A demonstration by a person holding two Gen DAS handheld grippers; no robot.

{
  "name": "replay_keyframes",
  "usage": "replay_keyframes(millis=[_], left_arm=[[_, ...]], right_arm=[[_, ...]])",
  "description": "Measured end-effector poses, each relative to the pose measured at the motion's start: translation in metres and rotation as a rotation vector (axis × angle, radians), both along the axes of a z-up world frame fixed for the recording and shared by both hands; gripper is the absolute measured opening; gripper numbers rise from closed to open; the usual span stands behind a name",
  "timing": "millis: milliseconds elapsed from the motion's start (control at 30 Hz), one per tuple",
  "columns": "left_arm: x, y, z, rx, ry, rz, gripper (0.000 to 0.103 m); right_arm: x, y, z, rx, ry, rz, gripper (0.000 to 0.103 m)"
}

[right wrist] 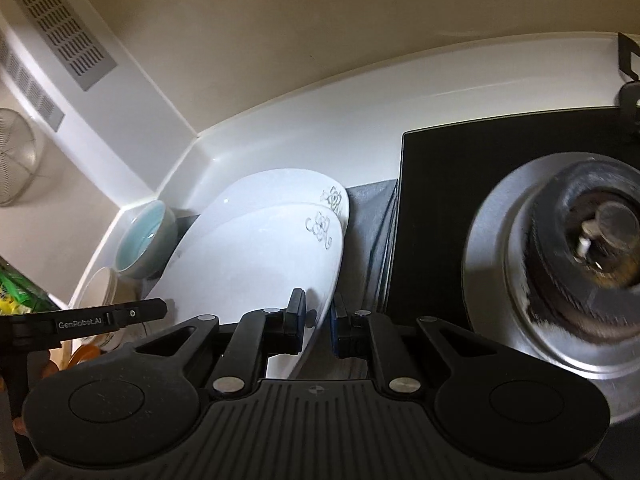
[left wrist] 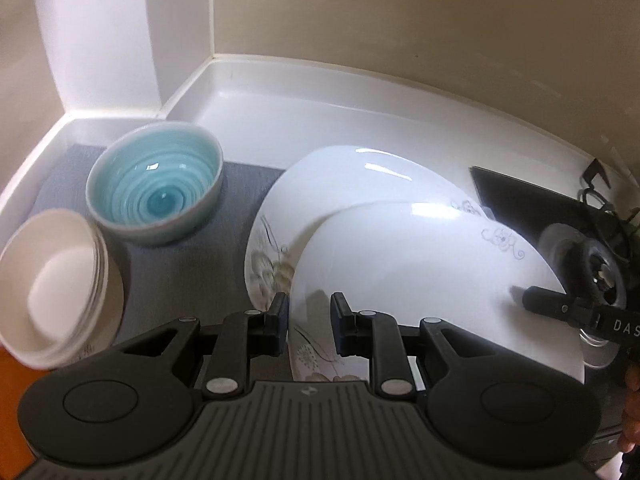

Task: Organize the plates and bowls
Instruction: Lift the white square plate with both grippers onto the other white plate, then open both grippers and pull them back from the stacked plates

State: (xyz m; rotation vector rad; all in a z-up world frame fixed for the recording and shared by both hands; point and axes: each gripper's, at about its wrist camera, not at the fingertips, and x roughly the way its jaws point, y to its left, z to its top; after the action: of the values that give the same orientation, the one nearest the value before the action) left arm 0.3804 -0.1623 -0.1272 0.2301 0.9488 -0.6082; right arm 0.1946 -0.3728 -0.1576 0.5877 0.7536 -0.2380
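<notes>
**Two grippers carry a plate over its twin**

Left wrist view: the left gripper [left wrist: 309, 322] grasps the near rim of the upper plate [left wrist: 420, 276], which hangs tilted above a lower plate [left wrist: 340, 184] on the grey mat [left wrist: 240, 200]. A teal bowl [left wrist: 156, 188] and stacked white bowls [left wrist: 56, 280] stand just beside.

Right wrist view: the right gripper [right wrist: 318, 326] is clenched on the same plate's opposite rim. Both plates are glossy white with grey flower prints. Stacking seems in hand; next, lowering it level and centred before releasing.
</notes>
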Motion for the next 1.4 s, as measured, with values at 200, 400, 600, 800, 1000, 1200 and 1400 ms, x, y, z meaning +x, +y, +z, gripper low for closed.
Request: replay_keyframes(millis=[200,400,600,800,1000,1200,1400], left_arm=[[0.016,-0.011,-0.004,0.026,-0.005,-0.007,0.025],[0.028,-0.015,-0.011,0.033,-0.021,-0.001,0.024],[0.035,-0.018,-0.009,0.023,-0.047,0.013,0.024],[0.034,-0.017,0.0,0.017,-0.066,0.015,0.047],[0.023,-0.012,0.02,-0.019,-0.125,0.018,0.088],[0.001,0.009,0.041,-0.047,-0.146,0.001,0.102],[-0.035,0.042,0.058,-0.067,-0.15,-0.027,0.103]], right_arm=[[0.019,-0.004,-0.002,-0.031,0.04,-0.014,0.014],[0.027,-0.001,-0.005,-0.06,0.039,-0.017,0.014],[0.032,-0.001,-0.018,-0.046,0.035,-0.041,0.016],[0.043,0.012,-0.02,-0.132,0.041,-0.03,0.025],[0.045,0.024,-0.013,-0.172,0.036,-0.045,0.05],[0.015,0.047,0.011,-0.216,0.005,-0.081,0.064],[-0.027,0.104,0.04,-0.308,-0.031,-0.029,0.082]])
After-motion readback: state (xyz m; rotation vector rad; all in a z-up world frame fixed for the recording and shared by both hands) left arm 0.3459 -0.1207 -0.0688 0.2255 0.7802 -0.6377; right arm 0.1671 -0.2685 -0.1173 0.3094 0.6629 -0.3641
